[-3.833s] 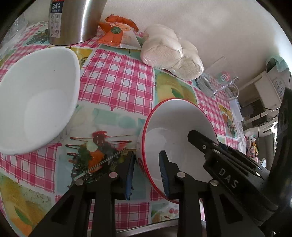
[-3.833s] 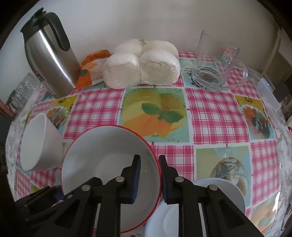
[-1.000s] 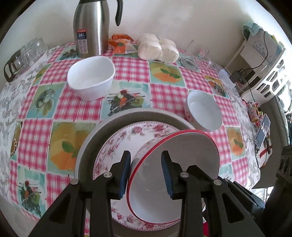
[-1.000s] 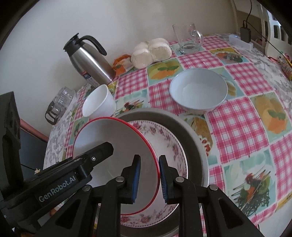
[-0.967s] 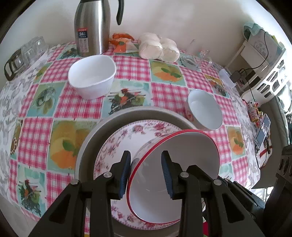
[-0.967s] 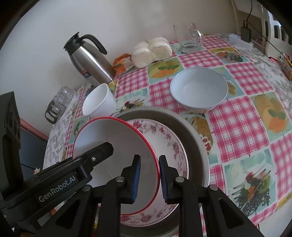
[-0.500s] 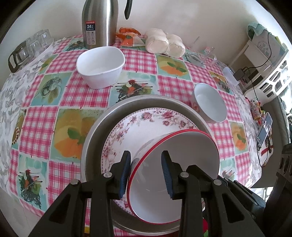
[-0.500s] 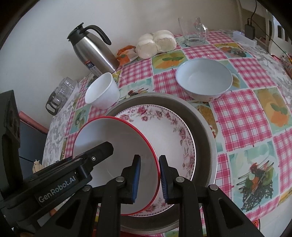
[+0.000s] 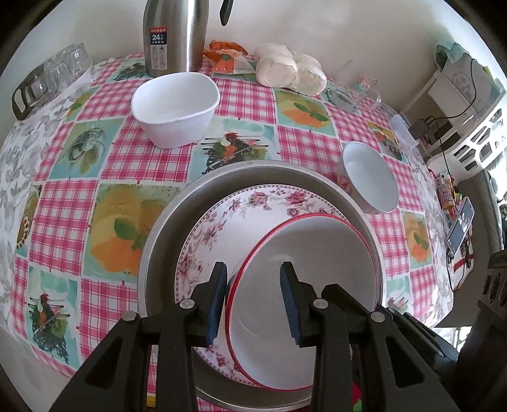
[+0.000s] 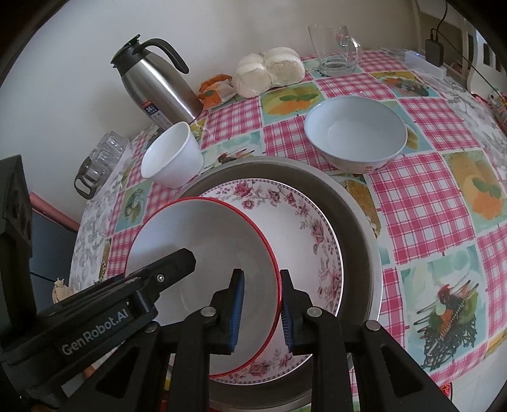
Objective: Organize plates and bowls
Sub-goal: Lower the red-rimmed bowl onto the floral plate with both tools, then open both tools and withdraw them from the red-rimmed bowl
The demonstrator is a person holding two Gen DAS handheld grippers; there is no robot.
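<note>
I see the red-rimmed bowl (image 9: 304, 285) over the floral plate (image 9: 221, 222); left gripper (image 9: 253, 298) and right gripper (image 10: 259, 310) straddle opposite rims, pinching, right loosening.

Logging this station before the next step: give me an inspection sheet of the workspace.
Surface: pink checked tablecloth.
Job's things: red-rimmed bowl over floral plate, plate in metal basin; square white bowl and round white bowl apart on the cloth.
Clutter: thermos, bagged buns, orange packet, glass mug, racked glasses.
Grippers: left hand-held gripper and right hand-held gripper straddle the red rim; grip unclear.
Cables: charger lead by white shelf.
Surroundings: plain wall.
</note>
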